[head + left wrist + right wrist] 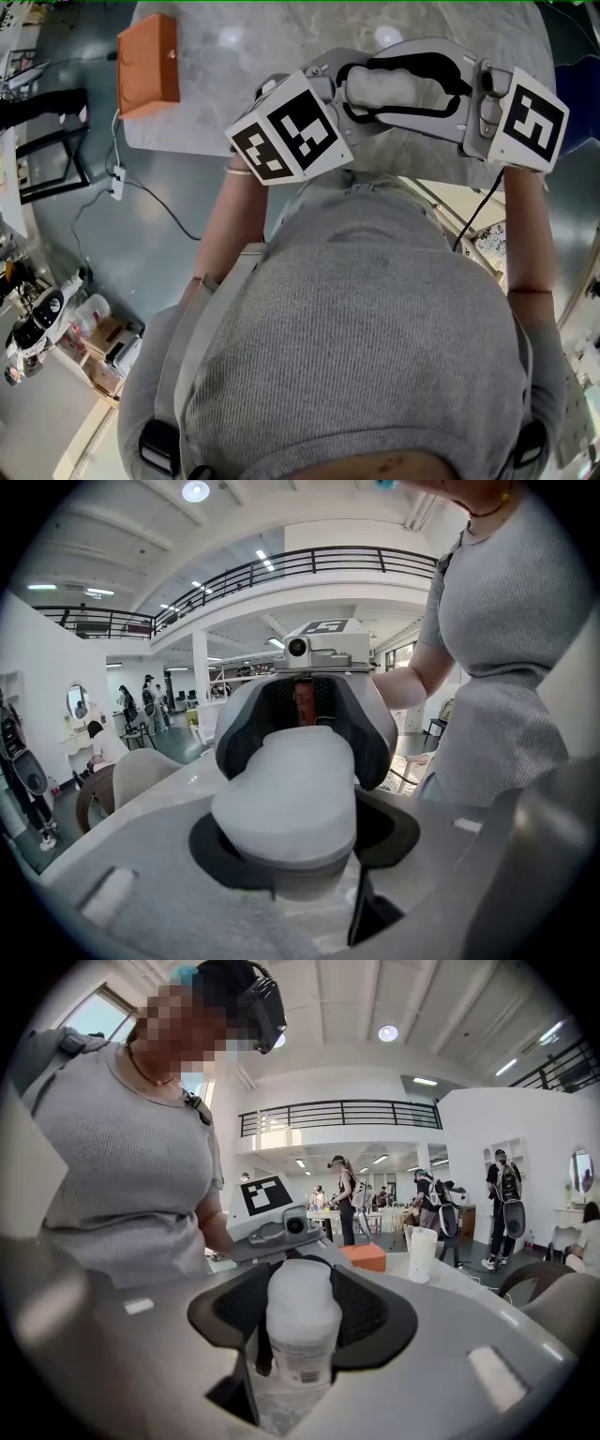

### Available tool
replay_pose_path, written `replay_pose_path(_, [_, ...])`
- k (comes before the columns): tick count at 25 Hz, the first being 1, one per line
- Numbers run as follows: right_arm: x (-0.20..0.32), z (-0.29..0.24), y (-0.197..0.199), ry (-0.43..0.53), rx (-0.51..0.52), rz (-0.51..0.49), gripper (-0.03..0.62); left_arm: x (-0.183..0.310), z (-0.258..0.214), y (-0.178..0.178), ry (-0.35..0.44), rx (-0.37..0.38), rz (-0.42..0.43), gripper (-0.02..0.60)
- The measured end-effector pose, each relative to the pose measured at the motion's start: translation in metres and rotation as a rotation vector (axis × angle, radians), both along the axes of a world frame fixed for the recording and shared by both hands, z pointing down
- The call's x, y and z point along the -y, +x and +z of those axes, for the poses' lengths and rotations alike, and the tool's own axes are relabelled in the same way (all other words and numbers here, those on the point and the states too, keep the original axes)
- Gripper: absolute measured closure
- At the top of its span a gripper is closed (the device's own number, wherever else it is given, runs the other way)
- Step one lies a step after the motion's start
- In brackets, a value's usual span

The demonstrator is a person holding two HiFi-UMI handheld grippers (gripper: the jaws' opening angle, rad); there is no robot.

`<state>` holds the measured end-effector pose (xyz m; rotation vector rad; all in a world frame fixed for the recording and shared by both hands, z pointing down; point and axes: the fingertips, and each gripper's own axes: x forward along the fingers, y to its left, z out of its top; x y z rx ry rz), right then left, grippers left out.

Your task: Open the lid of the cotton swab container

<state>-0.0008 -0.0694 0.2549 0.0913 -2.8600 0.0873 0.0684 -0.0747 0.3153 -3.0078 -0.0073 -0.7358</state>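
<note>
The cotton swab container [398, 89] is held level in the air between my two grippers, which face each other above the marble table [216, 112]. My left gripper [361, 94] comes in from the left and is shut on the container's white lid end [291, 799]. My right gripper [450, 89] comes in from the right and is shut on the clear, labelled body end [300, 1335]. In the left gripper view the left gripper [300, 850] shows black pads on both sides of the lid. The right gripper [300, 1340] clasps the body the same way. The lid looks closed.
An orange box [148, 66] lies on the table's far left part and shows again in the right gripper view [363, 1256] beside a white upright roll [422, 1253]. Cables and a socket strip [117, 183] lie on the floor at left. Several people stand in the hall behind.
</note>
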Motion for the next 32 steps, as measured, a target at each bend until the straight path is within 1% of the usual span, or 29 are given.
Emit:
replay_pose_path(7, [0.004,-0.001,0.003,0.041,0.017,0.048,0.370,0.002,0.002,0.001,-0.011,-0.003,-0.009,0.362])
replay_pose_path(9, [0.006,-0.006,0.004,0.051,0.041,0.067,0.365,0.003,0.003,0.000,-0.018,0.000,-0.015,0.364])
replay_pose_path(13, [0.011,-0.017,0.006,0.072,0.100,0.090,0.401,0.007,0.005,-0.003,-0.024,0.008,-0.029,0.367])
replay_pose_path(15, [0.010,-0.018,0.006,0.072,0.107,0.085,0.406,0.008,0.004,-0.003,-0.026,0.002,-0.035,0.367])
replay_pose_path(18, [0.008,-0.021,0.007,0.078,0.123,0.093,0.439,0.007,0.004,-0.003,-0.026,0.002,-0.040,0.367])
replay_pose_path(22, [0.012,-0.028,0.007,0.100,0.143,0.107,0.454,0.008,0.004,-0.003,-0.031,-0.001,-0.042,0.368])
replay_pose_path(27, [0.019,-0.036,0.011,0.134,0.185,0.152,0.506,0.008,0.006,-0.003,-0.030,0.002,-0.037,0.368])
replay_pose_path(32, [0.024,-0.040,0.012,0.152,0.209,0.183,0.528,0.004,0.007,-0.002,-0.030,-0.004,-0.027,0.370])
